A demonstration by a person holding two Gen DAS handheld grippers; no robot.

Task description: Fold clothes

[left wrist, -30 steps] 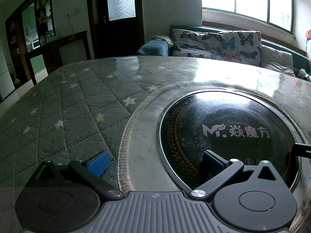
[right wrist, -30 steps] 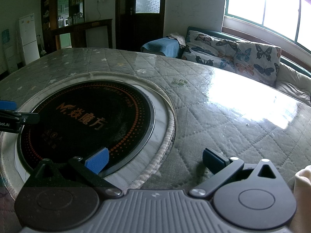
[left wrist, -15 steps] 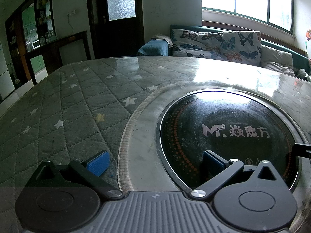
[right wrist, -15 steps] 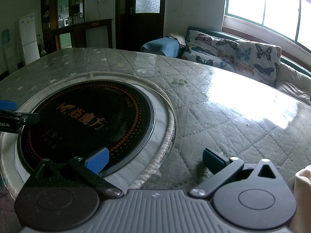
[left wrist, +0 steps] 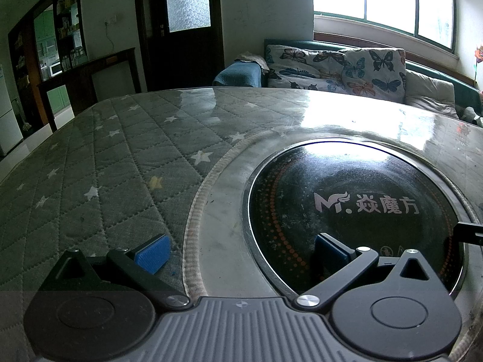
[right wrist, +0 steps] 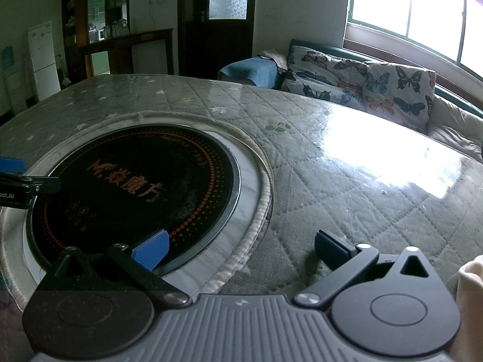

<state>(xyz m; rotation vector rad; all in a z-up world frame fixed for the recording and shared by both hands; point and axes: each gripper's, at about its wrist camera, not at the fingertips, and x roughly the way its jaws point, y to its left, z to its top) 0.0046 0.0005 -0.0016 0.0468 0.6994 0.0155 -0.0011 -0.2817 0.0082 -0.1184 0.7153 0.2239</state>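
Now both grippers, left and right, gape empty over the table; cream cloth lies near right.

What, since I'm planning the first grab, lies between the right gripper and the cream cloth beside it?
Nothing visible. The cream cloth shows only as a sliver at the right wrist view's right edge, beside the open right gripper, with just grey quilted table cover between them. Most of the cloth is out of frame.
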